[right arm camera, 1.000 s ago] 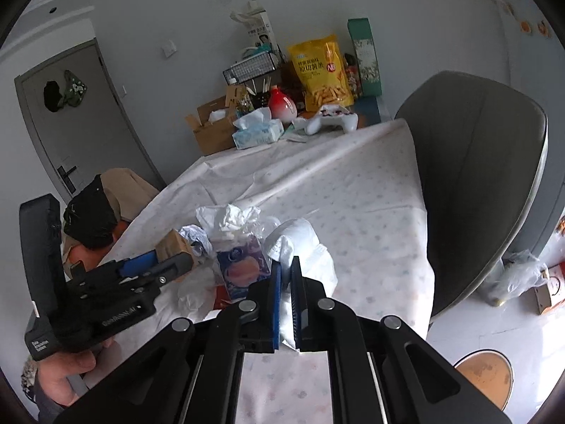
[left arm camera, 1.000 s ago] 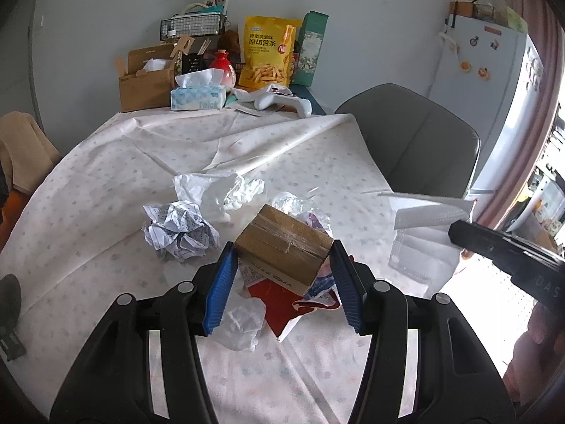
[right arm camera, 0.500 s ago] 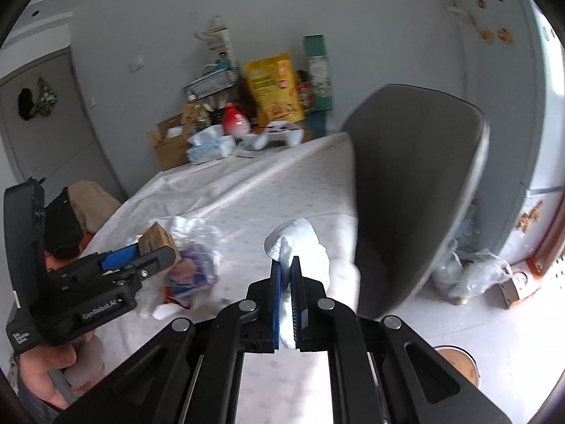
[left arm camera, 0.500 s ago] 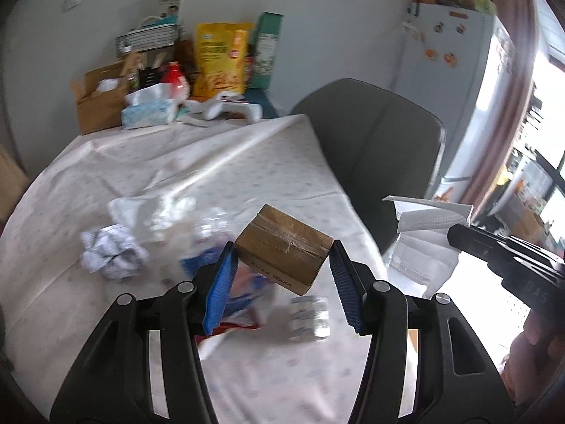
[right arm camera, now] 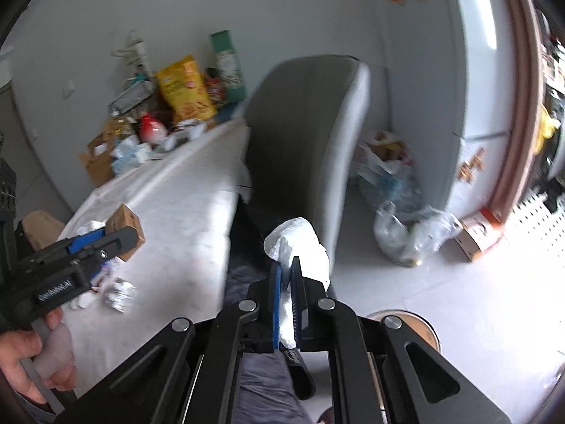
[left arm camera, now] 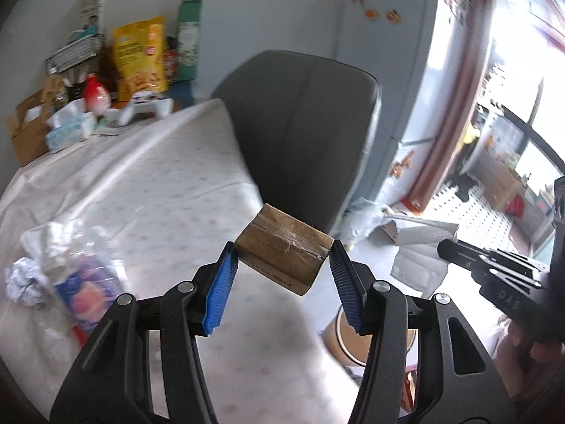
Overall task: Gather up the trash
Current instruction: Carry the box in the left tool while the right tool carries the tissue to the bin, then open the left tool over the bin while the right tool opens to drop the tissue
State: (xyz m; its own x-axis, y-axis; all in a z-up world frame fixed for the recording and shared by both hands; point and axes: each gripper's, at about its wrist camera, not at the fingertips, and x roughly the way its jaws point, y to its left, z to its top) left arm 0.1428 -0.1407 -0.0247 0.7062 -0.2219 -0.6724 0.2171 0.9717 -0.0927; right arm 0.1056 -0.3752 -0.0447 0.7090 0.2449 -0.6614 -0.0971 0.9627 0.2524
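My left gripper is shut on a small taped cardboard box and holds it in the air past the table's right edge; the box also shows in the right wrist view. My right gripper is shut on a white paper towel, held over the floor beside the grey chair; the towel also shows in the left wrist view. A round brown bin stands on the floor below. Crumpled paper, plastic wrap and a printed packet lie on the table.
A grey chair stands at the table's right side. A tissue box, yellow snack bag and cardboard box crowd the far table end. A fridge, plastic bags and a carton stand on the floor.
Both grippers have swung right, off the table toward the floor. The left one lifted the cardboard box from the trash pile and carried it past the table edge. The bin has come into view.
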